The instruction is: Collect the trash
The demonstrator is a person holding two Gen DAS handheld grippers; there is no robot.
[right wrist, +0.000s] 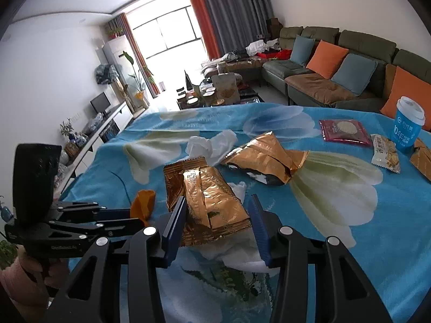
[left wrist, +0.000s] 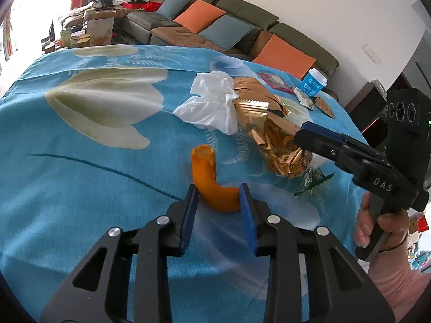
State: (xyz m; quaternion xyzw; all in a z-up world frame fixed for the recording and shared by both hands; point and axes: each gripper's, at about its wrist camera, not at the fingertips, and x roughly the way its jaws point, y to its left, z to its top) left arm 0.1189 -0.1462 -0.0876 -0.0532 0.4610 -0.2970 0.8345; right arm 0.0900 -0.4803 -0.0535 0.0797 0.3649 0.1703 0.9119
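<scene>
Glossy crinkled gold foil wrapper point(right wrist: 212, 204), soft white tissue point(left wrist: 212, 105), fuzzy blue cloth point(left wrist: 80, 188).

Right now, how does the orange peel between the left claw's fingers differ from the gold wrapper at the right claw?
The orange peel is matte, curved and one plain colour; the gold wrapper is shiny, creased foil. The peel is much smaller than the wrapper. The left claw has its fingers on both sides of the peel; the right claw holds the wrapper with white tissue bunched under it. Both lie over the blue floral blanket.
</scene>
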